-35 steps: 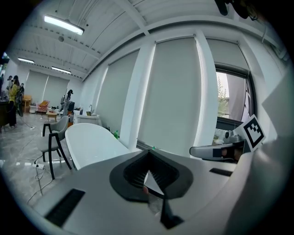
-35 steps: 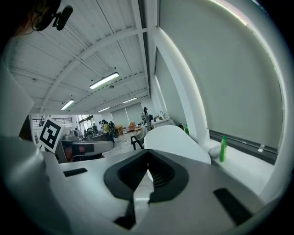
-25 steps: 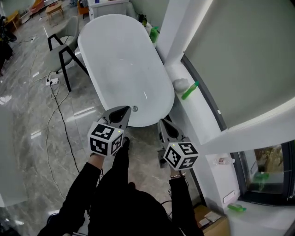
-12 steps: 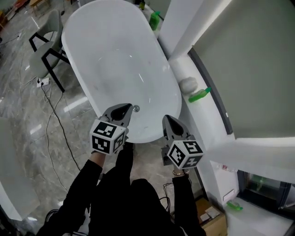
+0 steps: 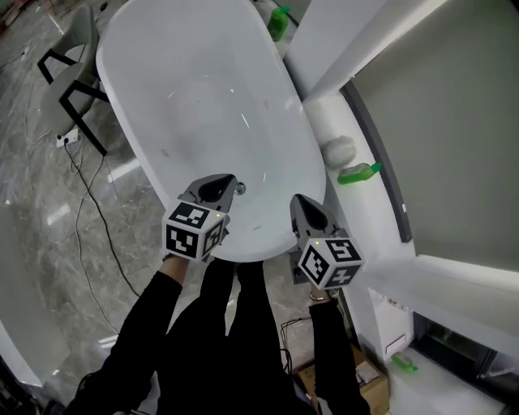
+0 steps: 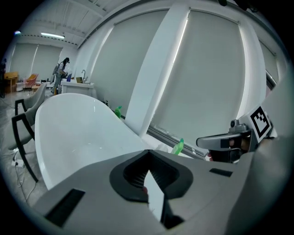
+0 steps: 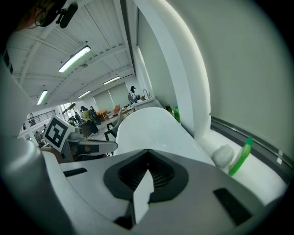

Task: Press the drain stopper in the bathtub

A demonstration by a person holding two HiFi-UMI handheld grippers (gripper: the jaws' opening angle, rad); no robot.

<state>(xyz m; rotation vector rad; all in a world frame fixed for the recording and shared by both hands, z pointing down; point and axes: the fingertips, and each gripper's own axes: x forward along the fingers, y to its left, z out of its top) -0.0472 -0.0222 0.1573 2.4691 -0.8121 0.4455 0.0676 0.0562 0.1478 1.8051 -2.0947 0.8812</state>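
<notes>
Left gripper [image 5: 219, 184] hangs over the near end of the bathtub [image 5: 195, 97], jaws closed on nothing, tip just beside the drain stopper [image 5: 240, 188]. Right gripper [image 5: 305, 206] is near the tub's rim, jaws likewise closed and empty.

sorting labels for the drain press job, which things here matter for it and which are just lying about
For the job:
- bathtub
- drain stopper
- left gripper, shut, beside the stopper
- right gripper, shut, empty

Just lying about:
- green bottle on the window ledge
- white round lump next to it
- second green bottle past the tub
- chair
</notes>
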